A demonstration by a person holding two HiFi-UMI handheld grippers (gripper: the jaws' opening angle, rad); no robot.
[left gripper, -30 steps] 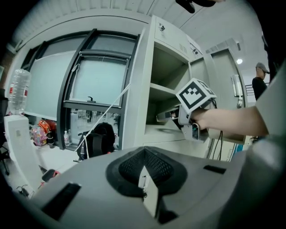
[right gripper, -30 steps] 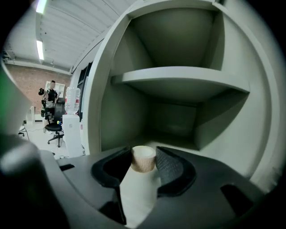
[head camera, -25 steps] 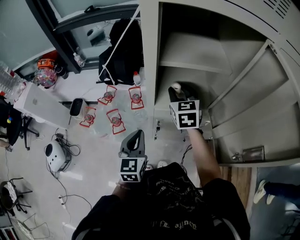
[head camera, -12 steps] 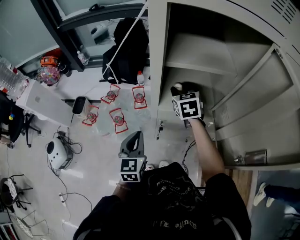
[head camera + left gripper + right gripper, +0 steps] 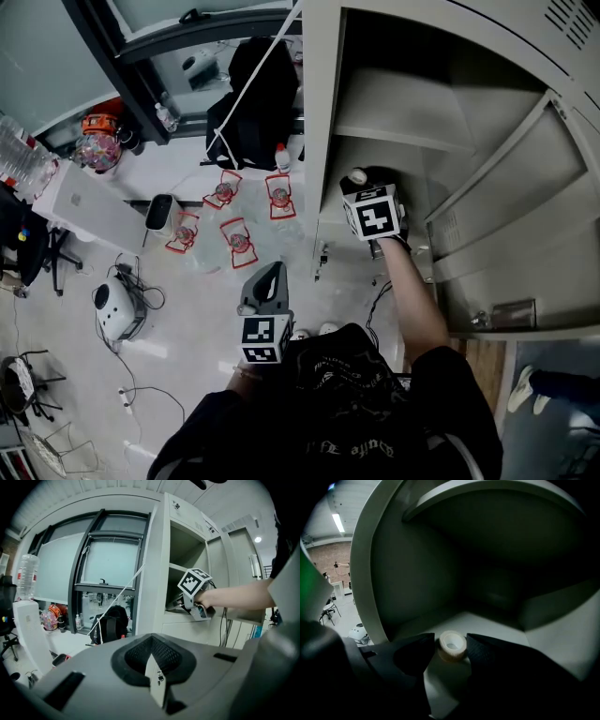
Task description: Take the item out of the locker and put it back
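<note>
Black, closed on nothing and idle outside the locker (image 5: 152, 564): left tongs (image 5: 151, 665). Farther in, right tongs (image 5: 451, 638), just opening wider, pads flanking but seemingly no longer pinching the cream tape roll (image 5: 452, 648), resting on the locker's floor (image 5: 497, 625). Looks like the put-back release; next, probably backing straight out without nudging the roll.

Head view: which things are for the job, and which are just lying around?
For the job: locker, pale roll, right gripper, whose jaws have just been opening with the roll between them.
Lying about: black backpack, floor bottles, white round gadget.
</note>
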